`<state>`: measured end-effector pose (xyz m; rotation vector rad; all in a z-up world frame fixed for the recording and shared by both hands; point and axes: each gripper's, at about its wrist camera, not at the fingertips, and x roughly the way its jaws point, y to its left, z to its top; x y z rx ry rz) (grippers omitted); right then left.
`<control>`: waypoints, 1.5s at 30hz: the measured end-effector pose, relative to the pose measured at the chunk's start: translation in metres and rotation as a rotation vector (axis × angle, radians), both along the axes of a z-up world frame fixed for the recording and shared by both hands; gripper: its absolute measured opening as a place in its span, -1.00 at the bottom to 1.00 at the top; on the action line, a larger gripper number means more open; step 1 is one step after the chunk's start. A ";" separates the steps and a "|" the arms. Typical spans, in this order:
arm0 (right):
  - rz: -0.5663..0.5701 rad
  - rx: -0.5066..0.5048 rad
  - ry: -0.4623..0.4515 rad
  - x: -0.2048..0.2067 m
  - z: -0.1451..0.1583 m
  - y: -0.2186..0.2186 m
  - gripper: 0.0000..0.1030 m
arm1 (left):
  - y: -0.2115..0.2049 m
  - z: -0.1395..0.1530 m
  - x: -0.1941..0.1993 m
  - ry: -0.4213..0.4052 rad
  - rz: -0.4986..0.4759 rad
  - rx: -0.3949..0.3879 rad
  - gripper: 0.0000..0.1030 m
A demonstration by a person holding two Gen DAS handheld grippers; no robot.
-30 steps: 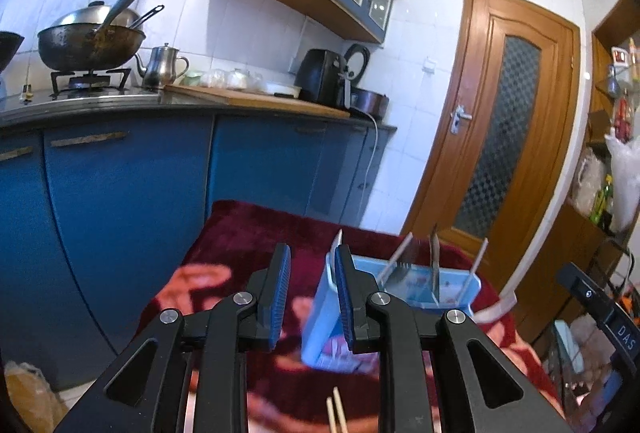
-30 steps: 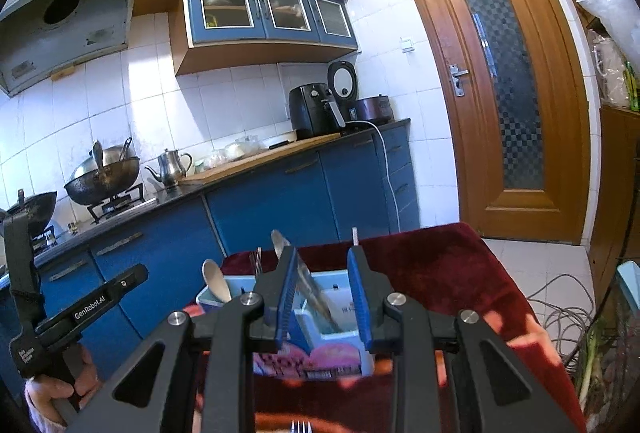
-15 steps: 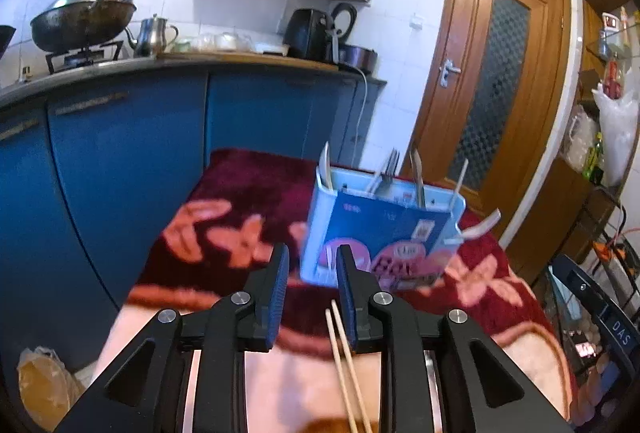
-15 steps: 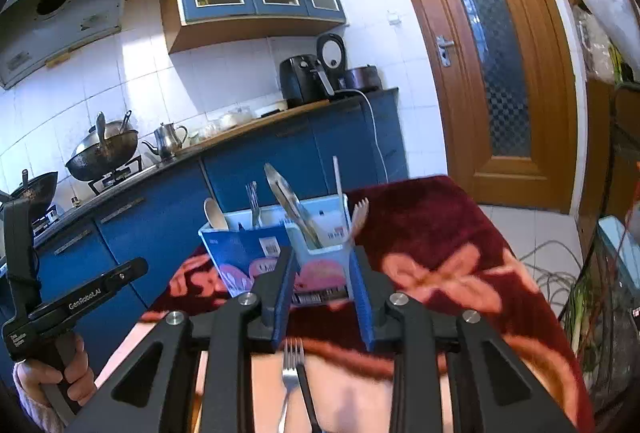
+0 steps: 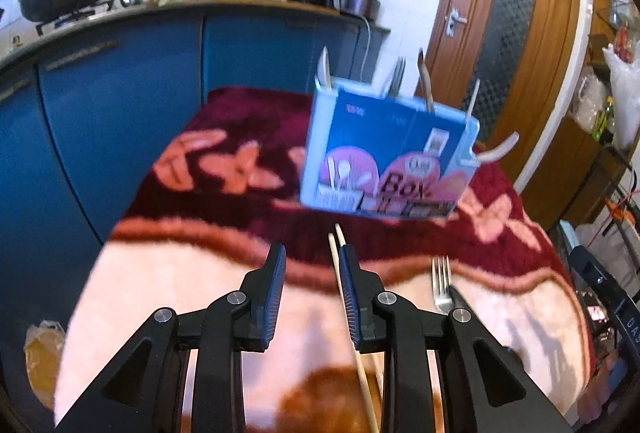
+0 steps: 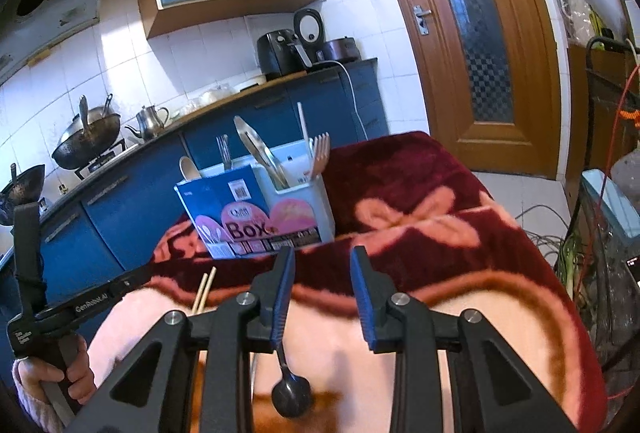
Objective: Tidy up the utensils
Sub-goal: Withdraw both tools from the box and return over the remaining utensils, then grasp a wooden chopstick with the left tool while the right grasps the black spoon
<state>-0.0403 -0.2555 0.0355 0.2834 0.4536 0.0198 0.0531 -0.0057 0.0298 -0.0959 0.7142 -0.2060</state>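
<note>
Both grippers pulled back, utensil holder [image 6: 256, 211] printed "Box", chopsticks [image 5: 340, 257] nearer

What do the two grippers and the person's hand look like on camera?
Both the left gripper and right gripper are black angular linkages with silver pivot bolts and ribbed blue pads. The left's handle reads "GenRobot.AI" in white; the hand gripping it wears a pink sleeve.

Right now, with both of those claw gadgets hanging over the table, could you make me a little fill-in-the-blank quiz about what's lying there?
1. Both the left gripper and the right gripper are ____.
2. The word printed on the utensil holder is ____.
3. The pair of chopsticks lies on the ____.
4. The loose metal fork lies to the ____ of the chopsticks in the left wrist view.

Missing words: open; Box; blanket; right
</note>
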 end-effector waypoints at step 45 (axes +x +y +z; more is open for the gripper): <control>0.002 0.053 0.084 -0.004 -0.034 -0.011 -0.37 | -0.012 -0.042 0.029 0.197 -0.064 -0.037 -0.92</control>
